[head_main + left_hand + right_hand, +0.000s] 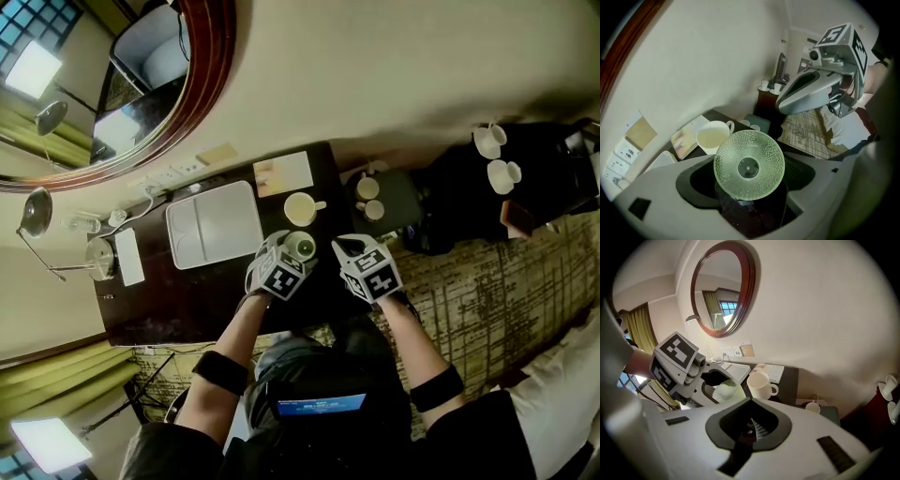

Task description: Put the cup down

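Observation:
A pale green glass cup [749,165] with a pebbled surface lies on its side between the jaws of my left gripper [291,255], its round base facing the camera. The jaws stand wide and are shut on the cup [301,247], holding it just above the dark desk [187,300]. In the right gripper view the cup [724,391] shows in the left gripper's grip. My right gripper [349,247] hovers close to the right of it, shut with nothing between its jaws.
A cream mug [301,208] stands just behind the glass cup. A white tray [216,225] lies at the left of the desk and a booklet [283,173] at the back. A small tray with two cups [375,199] sits to the right. The wall and an oval mirror [122,84] are behind.

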A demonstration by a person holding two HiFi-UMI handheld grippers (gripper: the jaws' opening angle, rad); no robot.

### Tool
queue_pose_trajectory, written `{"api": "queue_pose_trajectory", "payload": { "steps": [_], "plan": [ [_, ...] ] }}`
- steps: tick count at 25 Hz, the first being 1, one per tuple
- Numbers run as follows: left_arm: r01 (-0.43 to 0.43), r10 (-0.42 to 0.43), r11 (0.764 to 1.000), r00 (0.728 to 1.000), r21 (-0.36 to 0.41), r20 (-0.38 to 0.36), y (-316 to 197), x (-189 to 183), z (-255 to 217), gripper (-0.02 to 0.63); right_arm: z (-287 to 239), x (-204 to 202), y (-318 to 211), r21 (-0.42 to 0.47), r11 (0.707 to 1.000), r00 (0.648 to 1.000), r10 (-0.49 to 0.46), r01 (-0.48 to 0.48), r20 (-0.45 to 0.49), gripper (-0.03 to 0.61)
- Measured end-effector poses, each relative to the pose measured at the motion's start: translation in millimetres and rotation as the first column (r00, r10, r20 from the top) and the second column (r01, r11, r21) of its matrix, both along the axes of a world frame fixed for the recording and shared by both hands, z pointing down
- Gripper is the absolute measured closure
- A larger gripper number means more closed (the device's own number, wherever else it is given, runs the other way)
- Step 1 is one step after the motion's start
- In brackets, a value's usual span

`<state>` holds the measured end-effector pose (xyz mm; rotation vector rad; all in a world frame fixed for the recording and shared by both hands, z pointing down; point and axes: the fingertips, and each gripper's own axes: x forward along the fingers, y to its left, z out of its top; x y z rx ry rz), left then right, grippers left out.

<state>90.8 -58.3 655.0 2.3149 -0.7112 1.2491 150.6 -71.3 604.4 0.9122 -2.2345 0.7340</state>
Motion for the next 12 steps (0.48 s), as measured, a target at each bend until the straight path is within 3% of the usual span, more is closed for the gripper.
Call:
{"api": "queue_pose_trajectory", "payload": {
  "steps": [12],
  "plan": [
    [-0.019, 0.02, 1.0, 0.999, -0.018, 0.033, 8.1, 16.1, 39.0, 0.224, 8.1, 10.1, -1.4, -0.014, 1.0, 1.0, -0.007, 0.007, -0.003, 0.577]
  ]
}}
